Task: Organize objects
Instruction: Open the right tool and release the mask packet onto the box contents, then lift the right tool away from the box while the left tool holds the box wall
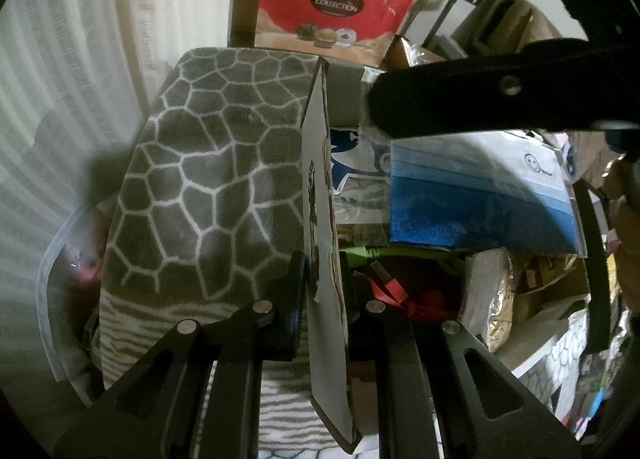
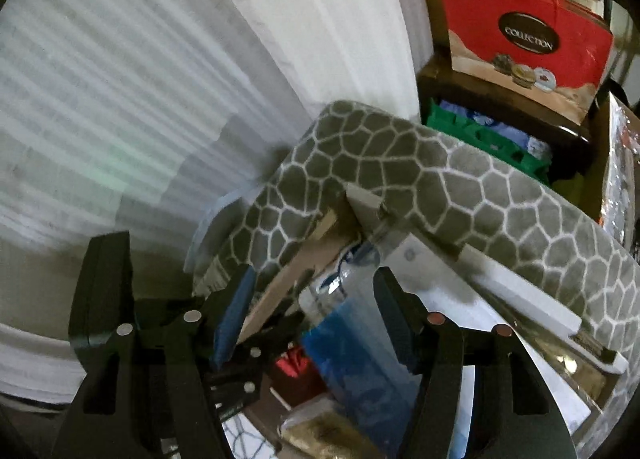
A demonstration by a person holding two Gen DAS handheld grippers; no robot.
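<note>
My left gripper (image 1: 322, 271) is shut on an upright cardboard flap (image 1: 320, 187), seen edge-on and running away from me. Left of the flap a grey towel with a white cell pattern (image 1: 208, 179) is draped over a clear plastic bin. A clear bag holding something blue (image 1: 480, 195) lies tilted over the clutter right of the flap, and one black finger (image 1: 460, 99) of the right gripper reaches over its top. In the right wrist view the right gripper (image 2: 316, 279) is open around that bag (image 2: 348, 359). Its left pad (image 2: 234, 319) stands clear of the bag, beside the flap (image 2: 288, 279).
Below the bag lie a red cable (image 1: 392, 291), a green cable (image 1: 384, 253) and crinkled packets (image 1: 492, 299). A red gift bag (image 1: 332, 7) stands behind on a dark shelf, with a green crate (image 2: 480, 135) under it. A white curtain (image 2: 140, 79) fills the left.
</note>
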